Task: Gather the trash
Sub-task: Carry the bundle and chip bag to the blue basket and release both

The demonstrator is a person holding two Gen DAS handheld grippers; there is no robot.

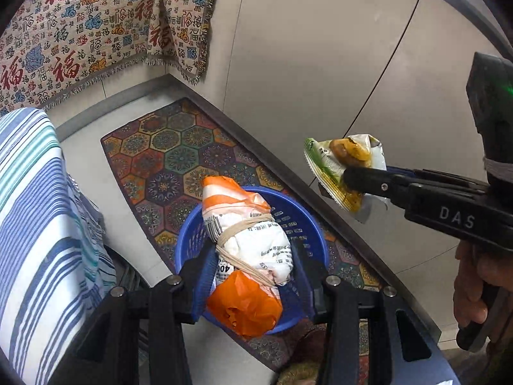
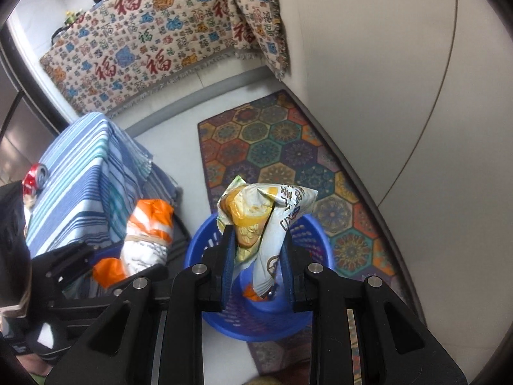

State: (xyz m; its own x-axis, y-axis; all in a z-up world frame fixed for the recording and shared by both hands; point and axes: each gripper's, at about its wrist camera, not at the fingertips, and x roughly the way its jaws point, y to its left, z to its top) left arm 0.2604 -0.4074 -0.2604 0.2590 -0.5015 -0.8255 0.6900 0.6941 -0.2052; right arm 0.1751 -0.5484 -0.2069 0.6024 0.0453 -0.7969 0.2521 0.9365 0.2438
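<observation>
My left gripper [image 1: 253, 255] is shut on an orange-and-white bag bundle [image 1: 239, 205] tied with rubber bands, and holds it right above a blue plastic basket [image 1: 309, 221] on the floor. At the right of that view my right gripper [image 1: 348, 178] pinches a crumpled yellow, green and white snack wrapper [image 1: 340, 157]. In the right wrist view the right gripper [image 2: 256, 240] is shut on the wrapper [image 2: 266, 205] above the basket [image 2: 320, 234], which has something orange at its bottom. The bundle [image 2: 147, 234] hangs to the left in the left gripper [image 2: 105, 258].
A crushed red can [image 2: 34, 179] lies on a blue-striped cloth [image 2: 80, 176] over a low table left of the basket. A hexagon-patterned rug [image 2: 272, 147] lies under the basket beside a pale wall [image 2: 384, 96]. A character-printed cloth [image 2: 144, 48] covers furniture behind. A hand [image 1: 474, 288] grips the right handle.
</observation>
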